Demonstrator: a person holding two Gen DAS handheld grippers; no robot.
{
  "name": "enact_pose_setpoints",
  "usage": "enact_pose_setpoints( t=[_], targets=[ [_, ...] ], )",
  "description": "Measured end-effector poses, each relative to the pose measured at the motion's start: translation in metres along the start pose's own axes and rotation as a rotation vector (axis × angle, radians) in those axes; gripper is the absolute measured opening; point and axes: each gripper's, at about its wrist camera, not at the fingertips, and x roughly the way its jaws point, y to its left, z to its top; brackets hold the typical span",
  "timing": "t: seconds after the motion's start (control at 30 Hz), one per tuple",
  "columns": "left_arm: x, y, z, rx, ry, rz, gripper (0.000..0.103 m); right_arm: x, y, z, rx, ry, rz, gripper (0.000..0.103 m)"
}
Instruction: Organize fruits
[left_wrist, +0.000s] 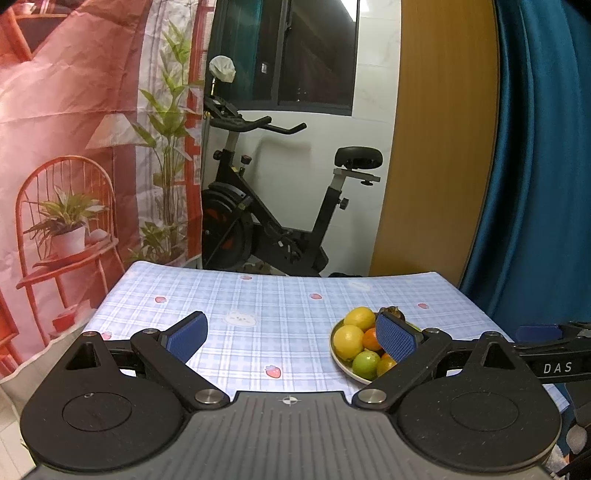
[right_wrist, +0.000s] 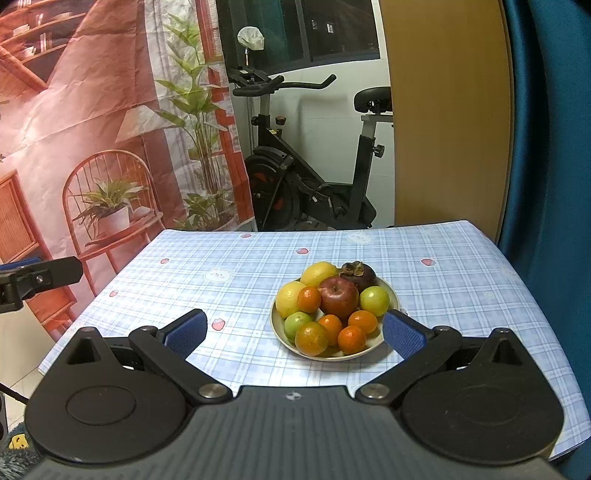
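both grippers, left gripper (left_wrist: 291, 338) and right gripper (right_wrist: 293, 332), spread wide and empty; plate (right_wrist: 393, 300) of fruit centre frame on checked tablecloth (right_wrist: 229, 258).

My blue-padded black right gripper (right_wrist: 293, 334) faces a pale plate (right_wrist: 392, 295): dark red apple (right_wrist: 338, 297), yellow lemons (right_wrist: 318, 274), blue-checked strawberry-print tablecloth (right_wrist: 443, 295).

Left gripper (left_wrist: 291, 339): black linkage arms, textured blue rubber pads (left_wrist: 396, 339), silver pivot screws (left_wrist: 211, 396), ribbed grey body with a crosshair mark at centre. Right gripper (right_wrist: 293, 332) was built alike; white "DAS" lettering (left_wrist: 557, 367) ran along its arm.
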Motion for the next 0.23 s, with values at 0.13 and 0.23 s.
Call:
enact_pose_setpoints(
  t=[0.13,0.23],
  targets=[
    [-0.001,-0.0018,-0.0001,0.003,-0.006,0.0,0.099,0.0002,-0.0006,-0.0004,0.001,0.001,0.001,0.103],
    [-0.0013,-0.0025,-0.0001,0.004,-0.006,0.0,0.099,0.0002,-0.0006,-0.0003,0.001,0.001,0.001,0.103]
  ],
)
